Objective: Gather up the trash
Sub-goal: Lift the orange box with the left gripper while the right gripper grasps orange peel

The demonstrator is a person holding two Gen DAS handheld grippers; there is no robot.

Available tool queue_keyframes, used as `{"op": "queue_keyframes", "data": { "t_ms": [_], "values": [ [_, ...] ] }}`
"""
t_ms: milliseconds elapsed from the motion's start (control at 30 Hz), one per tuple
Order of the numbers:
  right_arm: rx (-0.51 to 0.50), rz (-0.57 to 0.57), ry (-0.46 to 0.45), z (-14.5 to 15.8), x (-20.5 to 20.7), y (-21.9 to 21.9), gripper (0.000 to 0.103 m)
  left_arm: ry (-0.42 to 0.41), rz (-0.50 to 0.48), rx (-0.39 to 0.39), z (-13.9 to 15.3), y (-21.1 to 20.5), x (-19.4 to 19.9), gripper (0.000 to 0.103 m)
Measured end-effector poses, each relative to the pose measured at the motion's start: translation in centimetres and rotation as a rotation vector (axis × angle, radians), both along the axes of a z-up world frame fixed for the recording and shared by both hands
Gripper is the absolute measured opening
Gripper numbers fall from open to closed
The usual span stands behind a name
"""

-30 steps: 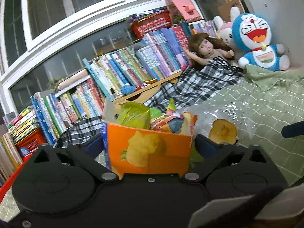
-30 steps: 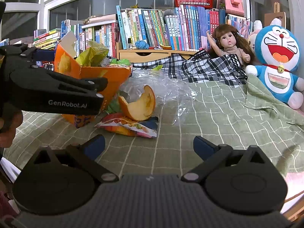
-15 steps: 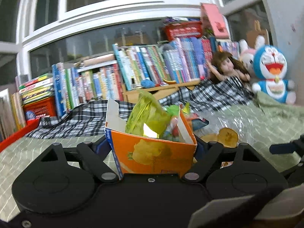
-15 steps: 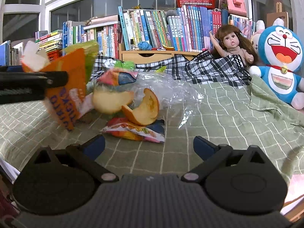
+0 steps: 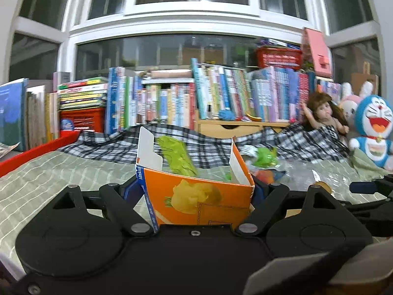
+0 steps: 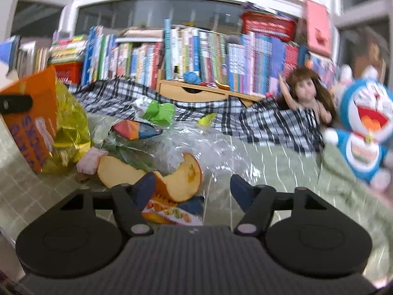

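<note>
Our left claw (image 5: 196,191) is clamped on the orange box (image 5: 199,196), with a green wrapper (image 5: 176,157) poking out of its open top. The box hides most of the trash behind it. Our right claw (image 6: 189,189) is closing, its fingers not yet pressing on anything; between them lie an orange peel (image 6: 181,179) and a snack bag (image 6: 172,211) on the green blanket (image 6: 282,172). One finger (image 6: 145,189) covers part of the peel. Crinkly clear plastic (image 6: 196,145) and more wrappers (image 6: 157,113) lie behind. Books (image 5: 172,103), a doll (image 6: 307,93) and a blue cat toy (image 6: 363,127) stand further back, blurry.
</note>
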State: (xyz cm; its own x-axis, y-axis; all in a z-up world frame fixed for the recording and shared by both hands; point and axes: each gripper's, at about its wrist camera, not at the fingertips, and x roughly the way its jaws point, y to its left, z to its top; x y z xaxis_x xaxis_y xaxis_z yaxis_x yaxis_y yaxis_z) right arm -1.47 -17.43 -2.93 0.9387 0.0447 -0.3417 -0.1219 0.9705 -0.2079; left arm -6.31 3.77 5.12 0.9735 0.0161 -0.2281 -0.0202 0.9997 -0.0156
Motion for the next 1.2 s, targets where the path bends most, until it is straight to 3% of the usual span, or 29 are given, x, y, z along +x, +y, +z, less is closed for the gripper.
{"op": "queue_keyframes", "data": {
  "t_ms": [200, 267, 333, 567, 800, 867, 967, 1000, 1033, 1200],
  "values": [
    [-0.073, 0.044, 0.044, -0.4, 2.1, 1.0, 0.074, -0.010, 0.081, -0.026, 0.3, 3.0, -0.4, 0.082],
    [-0.074, 0.059, 0.064, -0.3, 2.6, 1.3, 0.064, -0.024, 0.105, -0.031, 0.7, 3.9, -0.6, 0.082],
    [-0.071, 0.066, 0.075, -0.1, 2.8, 1.6, 0.046, -0.042, 0.118, -0.042, 1.3, 4.7, -0.8, 0.082],
    [-0.026, 0.059, 0.057, 0.2, 1.7, 1.7, 0.017, -0.079, 0.133, -0.084, 2.5, 6.0, -1.5, 0.082],
    [0.056, 0.035, 0.023, 1.2, -0.1, 0.2, 0.014, -0.156, 0.182, -0.085, 3.2, 6.5, -2.3, 0.082],
    [0.071, 0.036, 0.025, 1.3, -0.2, -0.2, 0.015, -0.167, 0.182, -0.098, 3.7, 6.8, -2.4, 0.082],
    [0.071, 0.020, 0.031, 1.0, -0.1, -0.5, 0.046, -0.176, 0.166, -0.100, 4.2, 6.9, -2.6, 0.082],
    [0.078, 0.014, 0.030, 0.8, -0.1, -0.6, 0.067, -0.176, 0.161, -0.099, 4.3, 6.9, -2.6, 0.082],
    [0.088, 0.005, 0.022, 0.7, 0.0, -0.7, 0.079, -0.175, 0.155, -0.098, 4.3, 6.8, -2.6, 0.082],
    [0.068, -0.028, 0.041, 0.1, 1.1, -0.5, 0.084, -0.152, 0.115, -0.088, 3.7, 5.6, -2.8, 0.082]
  ]
}}
